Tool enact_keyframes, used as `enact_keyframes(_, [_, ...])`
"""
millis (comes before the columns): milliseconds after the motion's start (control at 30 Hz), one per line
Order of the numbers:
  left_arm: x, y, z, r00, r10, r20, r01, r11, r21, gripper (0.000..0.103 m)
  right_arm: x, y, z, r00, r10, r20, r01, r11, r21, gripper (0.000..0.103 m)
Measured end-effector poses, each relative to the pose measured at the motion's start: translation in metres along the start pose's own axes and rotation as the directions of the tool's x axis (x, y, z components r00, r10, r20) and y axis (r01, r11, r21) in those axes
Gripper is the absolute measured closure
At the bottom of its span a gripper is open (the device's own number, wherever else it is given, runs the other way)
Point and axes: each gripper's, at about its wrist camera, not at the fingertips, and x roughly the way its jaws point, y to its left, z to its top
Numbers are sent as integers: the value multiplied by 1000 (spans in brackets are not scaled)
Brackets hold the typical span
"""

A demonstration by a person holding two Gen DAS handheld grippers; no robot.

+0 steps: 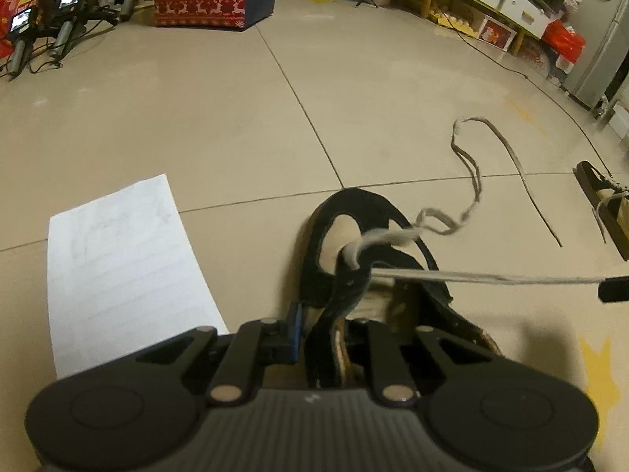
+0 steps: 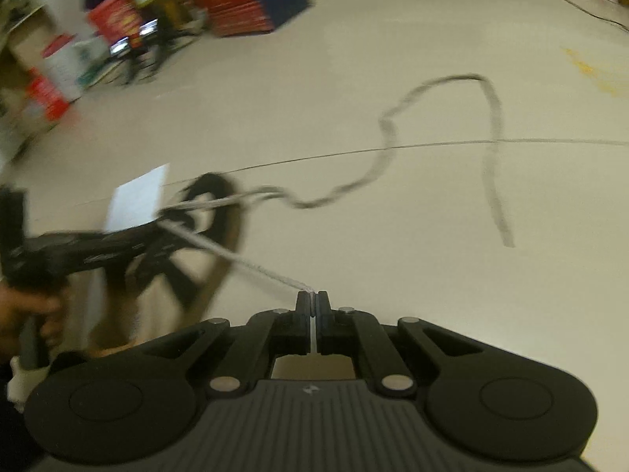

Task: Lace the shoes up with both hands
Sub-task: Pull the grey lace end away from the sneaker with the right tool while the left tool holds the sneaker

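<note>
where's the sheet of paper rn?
The white sheet of paper lies flat on the tiled floor, left of the black shoe in the left wrist view, beside the left tool.

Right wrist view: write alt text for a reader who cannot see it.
The right hand-held gripper is shut on a grey lace, which stretches taut to a black shoe on the tiled floor. The left hand-held gripper holds the shoe; the picture is blurred.
</note>
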Motion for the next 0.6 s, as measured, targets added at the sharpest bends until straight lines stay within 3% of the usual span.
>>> enact_keyframes(100, [-2, 3, 0, 1000, 12, 3, -12, 1000, -24, 88, 1, -16, -3, 997, -81, -3, 81, 997, 14, 101])
enact_keyframes(300, [-4, 5, 1, 1000, 9, -6, -9, 998, -62, 88, 1, -12, -13, 997, -76, -6, 76, 997, 0, 101])
enact_keyframes(467, [-5, 6, 0, 1000, 9, -3, -9, 996, -86, 87, -9, -17, -6, 995, -83, 49, 82, 996, 29, 102])
enact_keyframes(600, [-7, 3, -1, 1000, 25, 5, -24, 997, -76, 87, -5, -23, -10, 974, -221, 38, 222, 975, -15, 103])
